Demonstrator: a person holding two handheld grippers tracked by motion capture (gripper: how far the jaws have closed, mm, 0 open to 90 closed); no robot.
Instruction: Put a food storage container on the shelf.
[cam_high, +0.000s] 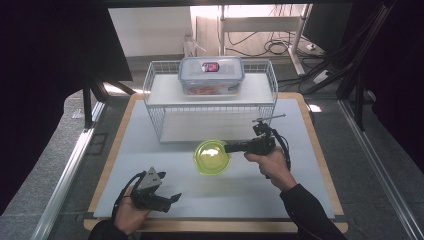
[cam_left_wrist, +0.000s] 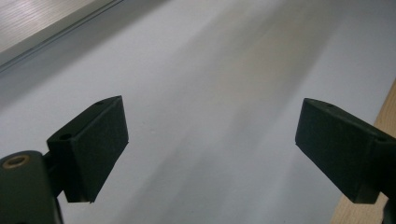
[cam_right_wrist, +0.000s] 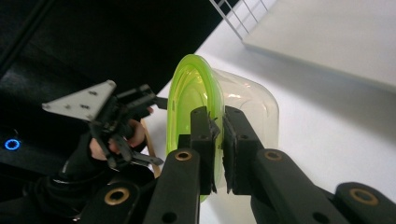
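Right gripper (cam_right_wrist: 217, 140) clamped the green-lidded tub (cam_right_wrist: 252, 105) by its rim, nearer than the open, idle left gripper (cam_high: 170, 200).

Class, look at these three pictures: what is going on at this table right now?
A person works with tongs in each hand. The right tongs are shut on the rim of a clear tub with a green lid, holding it in front of a wire rack. The left tongs hang open over the white table, holding nothing. A lidded box sits on the rack's top shelf.
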